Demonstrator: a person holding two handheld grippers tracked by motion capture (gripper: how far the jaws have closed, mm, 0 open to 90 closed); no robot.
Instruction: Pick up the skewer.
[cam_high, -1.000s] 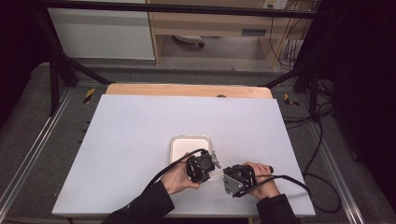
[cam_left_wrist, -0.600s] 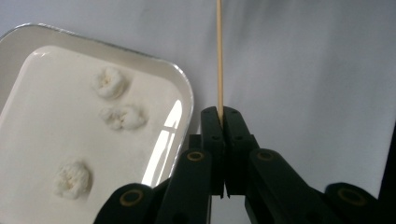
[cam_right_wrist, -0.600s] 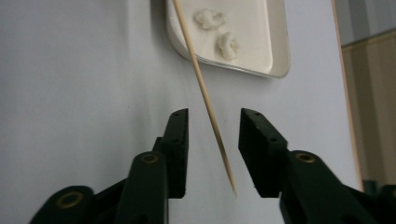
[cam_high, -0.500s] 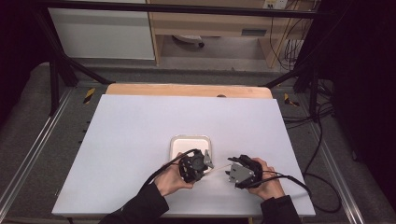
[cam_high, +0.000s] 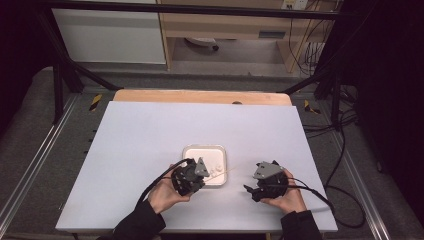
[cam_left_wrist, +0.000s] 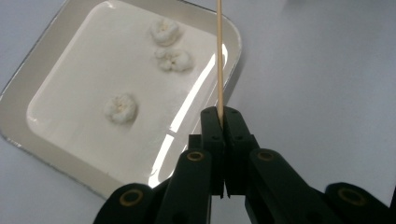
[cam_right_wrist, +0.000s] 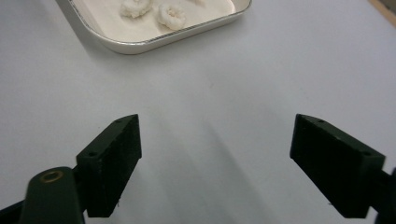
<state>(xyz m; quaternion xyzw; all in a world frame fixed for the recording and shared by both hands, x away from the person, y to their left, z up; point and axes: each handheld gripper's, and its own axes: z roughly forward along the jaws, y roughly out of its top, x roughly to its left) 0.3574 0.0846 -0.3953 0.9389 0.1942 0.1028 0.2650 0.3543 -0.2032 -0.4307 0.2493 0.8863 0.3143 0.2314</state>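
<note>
The wooden skewer (cam_left_wrist: 219, 56) is sitting clamped at its near end between the tight-pressed jaws of the left gripper (cam_left_wrist: 220, 116), its shaft running out over the right edge of the white square tray (cam_left_wrist: 56, 65). In the high view the skewer (cam_high: 231, 171) is pointing from the left gripper (cam_high: 200, 170) across the tray's near right corner toward the right gripper (cam_high: 248, 189). A second ago both grippers were crowding together at the tray's near edge; now they are standing apart. The right gripper (cam_right_wrist: 215, 154) has just been opening, its jaws spread wide over bare table (cam_right_wrist: 280, 60) with nothing between them. That suggests the skewer has been handed over to the left gripper alone, leaving the right one free to fetch a piece. Counting: one skewer, one tray, three pale popcorn-like pieces (cam_left_wrist: 120, 108) lying in the tray, two grippers.
</note>
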